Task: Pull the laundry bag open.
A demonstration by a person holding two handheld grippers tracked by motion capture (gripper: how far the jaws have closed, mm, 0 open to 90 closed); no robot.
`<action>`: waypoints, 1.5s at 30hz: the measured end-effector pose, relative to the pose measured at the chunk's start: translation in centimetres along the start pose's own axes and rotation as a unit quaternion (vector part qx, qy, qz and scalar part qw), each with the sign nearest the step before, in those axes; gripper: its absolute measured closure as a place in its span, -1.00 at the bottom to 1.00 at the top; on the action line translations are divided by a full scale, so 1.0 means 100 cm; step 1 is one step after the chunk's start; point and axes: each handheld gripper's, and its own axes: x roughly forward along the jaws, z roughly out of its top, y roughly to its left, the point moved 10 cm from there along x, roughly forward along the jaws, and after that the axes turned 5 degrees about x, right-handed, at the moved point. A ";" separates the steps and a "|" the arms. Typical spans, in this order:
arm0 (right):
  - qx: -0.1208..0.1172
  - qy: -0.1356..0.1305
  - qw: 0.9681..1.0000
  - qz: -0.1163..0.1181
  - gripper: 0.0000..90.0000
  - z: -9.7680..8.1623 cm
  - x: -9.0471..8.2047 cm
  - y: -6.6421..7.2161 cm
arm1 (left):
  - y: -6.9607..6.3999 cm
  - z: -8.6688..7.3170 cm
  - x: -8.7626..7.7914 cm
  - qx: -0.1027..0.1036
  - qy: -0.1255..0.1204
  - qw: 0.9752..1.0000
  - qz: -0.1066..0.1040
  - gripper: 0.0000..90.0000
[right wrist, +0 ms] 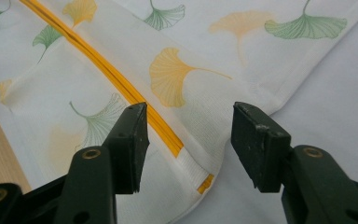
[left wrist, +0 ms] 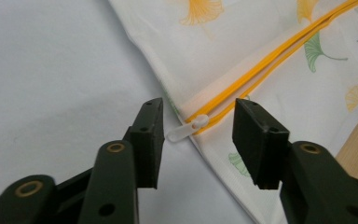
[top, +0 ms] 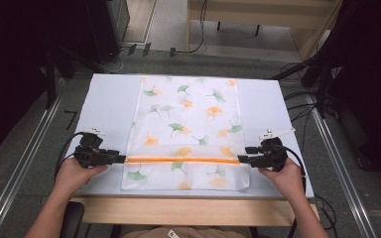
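White zipper pull (left wrist: 186,131) lies between left hand-held gripper (left wrist: 198,135) jaws.

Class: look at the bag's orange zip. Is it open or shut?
Shut: the zip runs as one closed line across the bag, its white pull at the end.

Ginkgo-print mesh bag (top: 186,130) flat on table — orange zipper (top: 182,160) closed.
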 end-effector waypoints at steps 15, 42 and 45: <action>0.011 -0.052 0.998 -0.044 -0.19 0.004 -0.018 -0.025 | 0.014 0.004 -0.007 0.008 -0.037 0.999 0.039 -0.24; 0.017 -0.074 0.993 -0.092 -0.47 0.000 -0.019 -0.066 | 0.052 -0.003 -0.026 -0.012 -0.075 0.990 0.120 -0.43; 0.012 -0.066 0.994 -0.090 -0.47 -0.001 -0.016 -0.066 | 0.053 -0.004 -0.025 -0.016 -0.075 0.990 0.121 -0.45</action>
